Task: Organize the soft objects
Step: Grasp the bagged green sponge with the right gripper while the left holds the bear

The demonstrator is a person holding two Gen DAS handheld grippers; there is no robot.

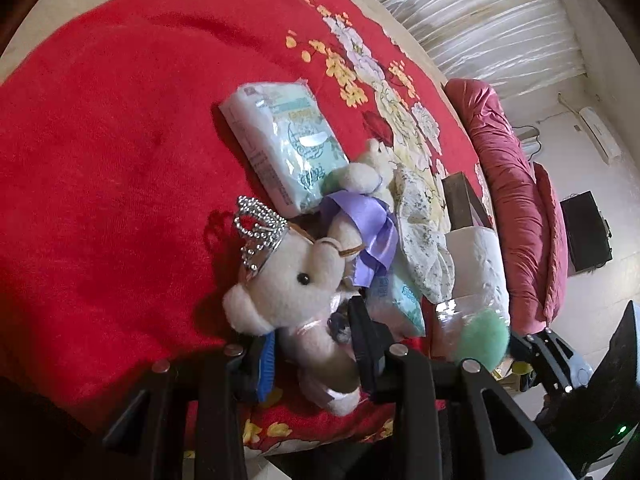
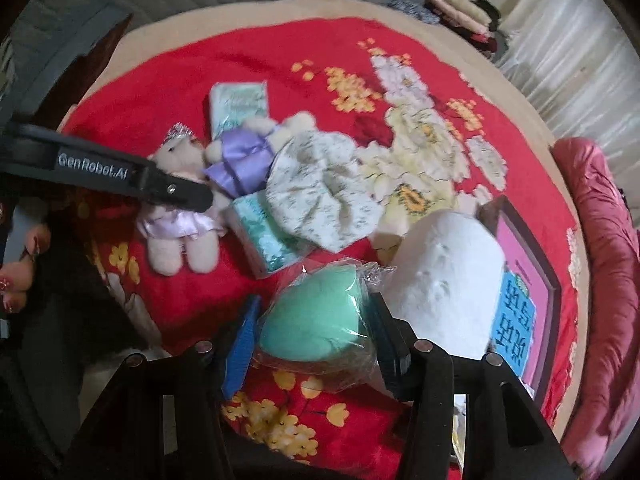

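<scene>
Left gripper [image 1: 312,344] clamped on crowned teddy bear [image 1: 288,284] at near edge of red blanket [image 1: 100,140], right gripper [image 2: 312,332] clamped on bagged green sponge [image 2: 316,316], toilet roll [image 2: 448,276] just right, second bear [image 2: 248,152] and floral cloth [image 2: 320,192] beyond.

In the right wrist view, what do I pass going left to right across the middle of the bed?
Left hand-held gripper → crowned teddy bear → purple-ribbon bear → floral cloth cap → white tissue roll → pink framed box → pink quilt.
</scene>
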